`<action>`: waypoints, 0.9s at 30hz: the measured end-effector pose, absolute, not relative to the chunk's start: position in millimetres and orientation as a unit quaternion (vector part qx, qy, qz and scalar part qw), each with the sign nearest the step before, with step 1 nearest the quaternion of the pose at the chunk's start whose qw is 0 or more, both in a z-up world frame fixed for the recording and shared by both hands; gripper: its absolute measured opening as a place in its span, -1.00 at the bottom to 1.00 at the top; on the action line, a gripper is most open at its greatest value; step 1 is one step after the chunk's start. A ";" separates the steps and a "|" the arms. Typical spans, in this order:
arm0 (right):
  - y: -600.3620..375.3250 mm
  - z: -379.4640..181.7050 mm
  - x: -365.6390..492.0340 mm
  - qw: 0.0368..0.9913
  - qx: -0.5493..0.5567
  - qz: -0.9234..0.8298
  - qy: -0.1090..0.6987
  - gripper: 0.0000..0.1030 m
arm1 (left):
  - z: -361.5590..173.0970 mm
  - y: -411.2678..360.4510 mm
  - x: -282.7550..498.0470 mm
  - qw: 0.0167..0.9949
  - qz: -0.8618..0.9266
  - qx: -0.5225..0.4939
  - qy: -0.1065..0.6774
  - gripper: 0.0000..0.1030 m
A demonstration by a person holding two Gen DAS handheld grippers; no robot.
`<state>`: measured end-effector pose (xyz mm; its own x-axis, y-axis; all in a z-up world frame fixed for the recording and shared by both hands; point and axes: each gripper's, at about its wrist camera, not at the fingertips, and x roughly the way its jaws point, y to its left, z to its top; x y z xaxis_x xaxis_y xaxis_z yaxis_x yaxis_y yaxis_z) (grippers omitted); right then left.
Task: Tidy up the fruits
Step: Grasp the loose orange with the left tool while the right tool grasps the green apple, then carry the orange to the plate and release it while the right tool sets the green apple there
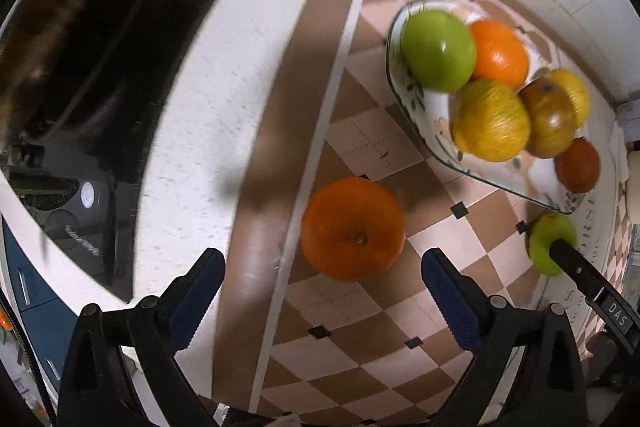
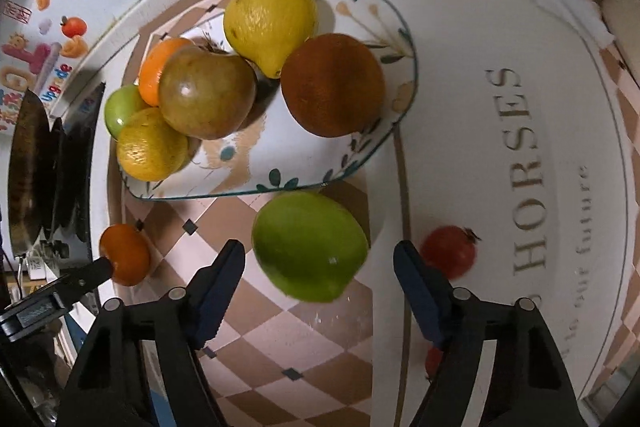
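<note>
Left gripper (image 1: 322, 277) jaws apart around loose orange (image 1: 352, 229) on checkered cloth (image 1: 376, 147), stem dimple facing camera. Right gripper (image 2: 320, 273) jaws apart around green apple (image 2: 310, 247) just below plate (image 2: 304, 183); apple's axis unclear, blurred.

Each of the 2 fisheye views looks down along its own fingers at the checkered tabletop (image 1: 360, 311), close in. The left one faces the loose orange (image 1: 353, 228), the right a green apple (image 2: 310, 246). Both share the fruit plate (image 1: 430, 107).
</note>
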<state>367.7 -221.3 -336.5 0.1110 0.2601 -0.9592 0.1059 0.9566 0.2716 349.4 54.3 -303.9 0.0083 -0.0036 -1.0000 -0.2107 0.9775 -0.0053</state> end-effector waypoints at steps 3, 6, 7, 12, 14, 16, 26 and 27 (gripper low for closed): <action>-216.4 -347.3 373.8 0.725 0.137 0.061 0.673 0.36 | -321.9 50.7 356.3 0.691 0.071 -0.081 0.715 0.95; -212.7 -352.3 379.5 0.722 0.146 0.075 0.673 0.20 | -337.0 44.7 362.2 0.683 0.064 -0.074 0.724 0.95; -211.1 -352.6 380.8 0.722 0.147 0.078 0.671 0.20 | -339.3 42.9 362.6 0.684 0.062 -0.071 0.723 0.94; -205.1 -350.2 373.6 0.725 0.126 0.085 0.672 0.20 | -338.5 31.7 358.6 0.705 0.055 -0.052 0.705 0.20; -202.4 -349.1 368.0 0.723 0.123 0.089 0.674 0.20 | -337.6 26.3 355.3 0.711 0.057 -0.044 0.700 0.19; -201.0 -347.7 361.4 0.723 0.120 0.093 0.674 0.20 | -337.7 19.8 349.4 0.713 0.054 -0.044 0.698 0.19; -216.9 -340.9 339.9 0.719 0.172 0.096 0.667 0.19 | -321.8 -21.2 324.7 0.727 0.009 -0.032 0.686 0.19; -219.0 -338.3 338.7 0.721 0.175 0.096 0.664 0.19 | -315.8 -27.3 324.4 0.731 0.003 -0.029 0.681 0.19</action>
<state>338.7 -219.0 -338.3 0.1007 0.3711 -0.9231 0.0945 0.9201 0.3802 324.4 -27.3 -315.8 0.0717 -0.0343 -0.9968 -0.0441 0.9983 -0.0375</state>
